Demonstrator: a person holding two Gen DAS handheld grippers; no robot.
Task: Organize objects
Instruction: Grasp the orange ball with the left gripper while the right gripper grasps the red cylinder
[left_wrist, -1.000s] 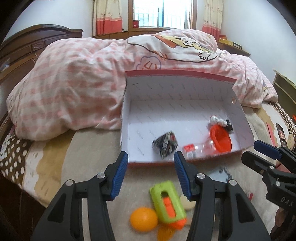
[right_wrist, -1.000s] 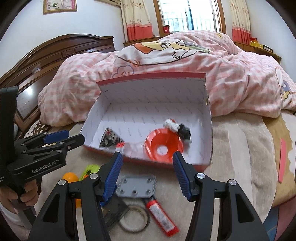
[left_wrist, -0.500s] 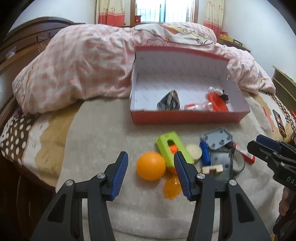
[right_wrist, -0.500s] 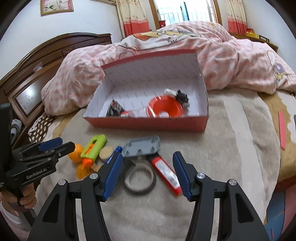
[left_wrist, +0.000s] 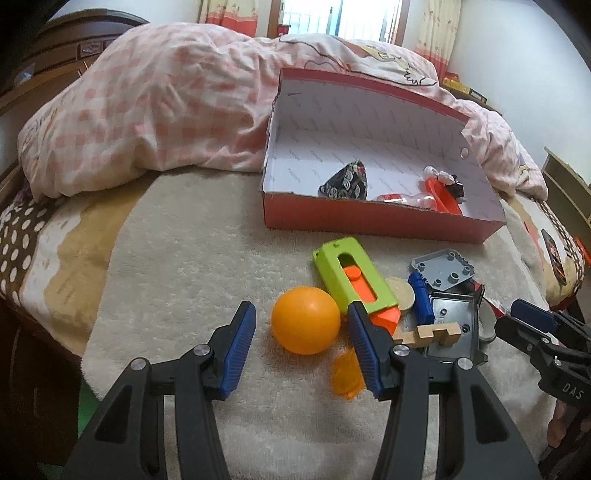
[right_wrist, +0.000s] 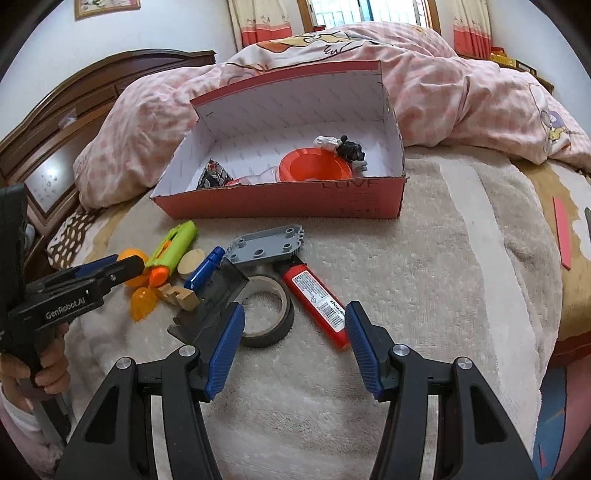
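A red cardboard box (left_wrist: 380, 221) (right_wrist: 280, 203) lies open on the bed, holding an orange funnel (right_wrist: 314, 168), a dark patterned pouch (left_wrist: 345, 182) and a small figure. In front of it lies a heap: an orange ball (left_wrist: 306, 320), a green and orange toy (left_wrist: 354, 275), a grey plate (right_wrist: 267, 249), a tape roll (right_wrist: 264, 314) and a red tube (right_wrist: 317, 302). My left gripper (left_wrist: 301, 350) stands open just short of the ball, touching nothing. My right gripper (right_wrist: 295, 339) is open above the blanket, just short of the tape roll and the tube's near end.
A pink checked quilt (left_wrist: 147, 107) is piled behind the box. A wooden headboard (right_wrist: 62, 122) stands at the left. A wooden block (left_wrist: 430, 334), a blue piece (left_wrist: 421, 299) and a dark tray (left_wrist: 452, 321) crowd the heap. A hand (right_wrist: 48, 373) grips the left tool.
Both grippers have drawn back from the box and sunk toward the blanket. The heap of loose things has come fully into view in front of them. The jaws have kept their width.
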